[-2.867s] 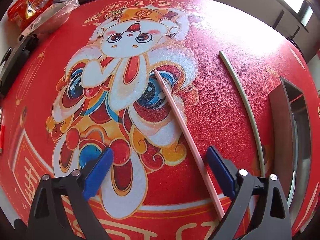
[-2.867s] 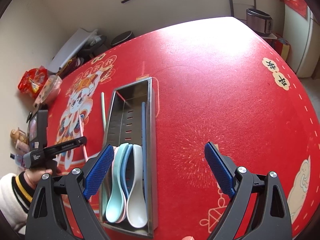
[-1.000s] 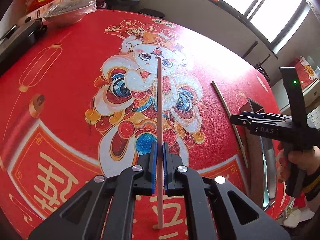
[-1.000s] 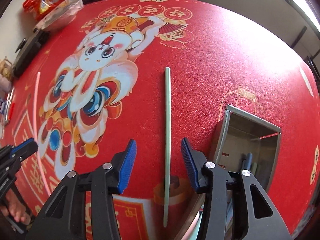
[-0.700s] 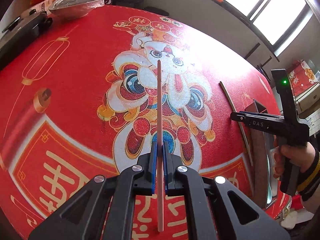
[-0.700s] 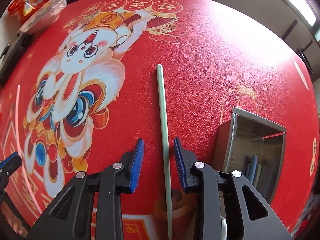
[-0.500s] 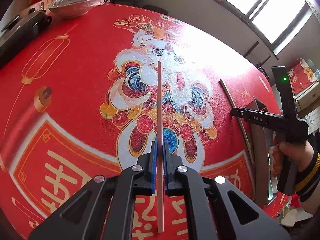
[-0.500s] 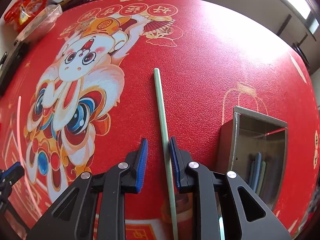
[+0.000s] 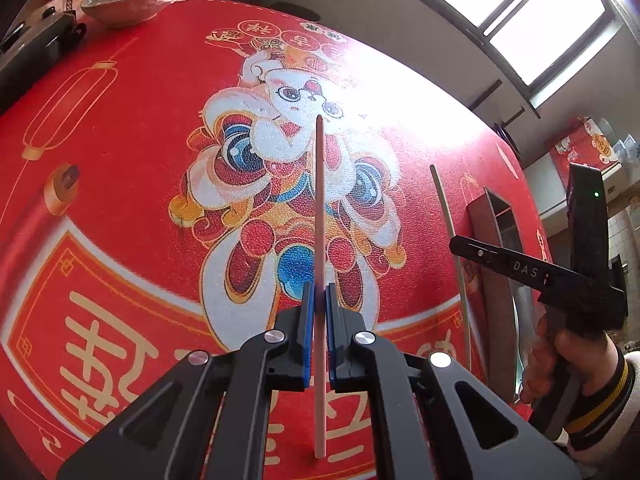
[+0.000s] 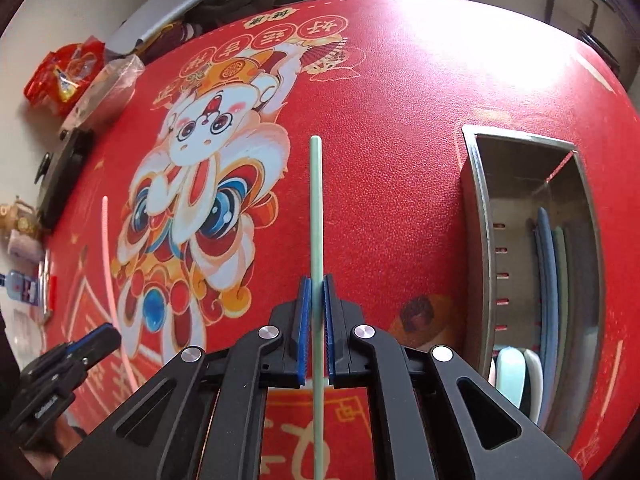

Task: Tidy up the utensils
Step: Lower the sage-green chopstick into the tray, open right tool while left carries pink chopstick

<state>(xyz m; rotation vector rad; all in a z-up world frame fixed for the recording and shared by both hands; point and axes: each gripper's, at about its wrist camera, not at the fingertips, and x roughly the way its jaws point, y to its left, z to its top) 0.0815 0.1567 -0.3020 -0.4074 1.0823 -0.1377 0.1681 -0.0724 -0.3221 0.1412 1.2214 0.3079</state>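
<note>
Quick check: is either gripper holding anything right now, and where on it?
Both. The left gripper is shut on the pink chopstick, nearer its near end; the right gripper is shut on the green chopstick, around mid-length.

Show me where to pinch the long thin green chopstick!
On its shaft, back from the far tip, from above, one pad on each long side, as the right gripper does. The long thin green chopstick is narrow and points straight ahead, so pads close across it.
</note>
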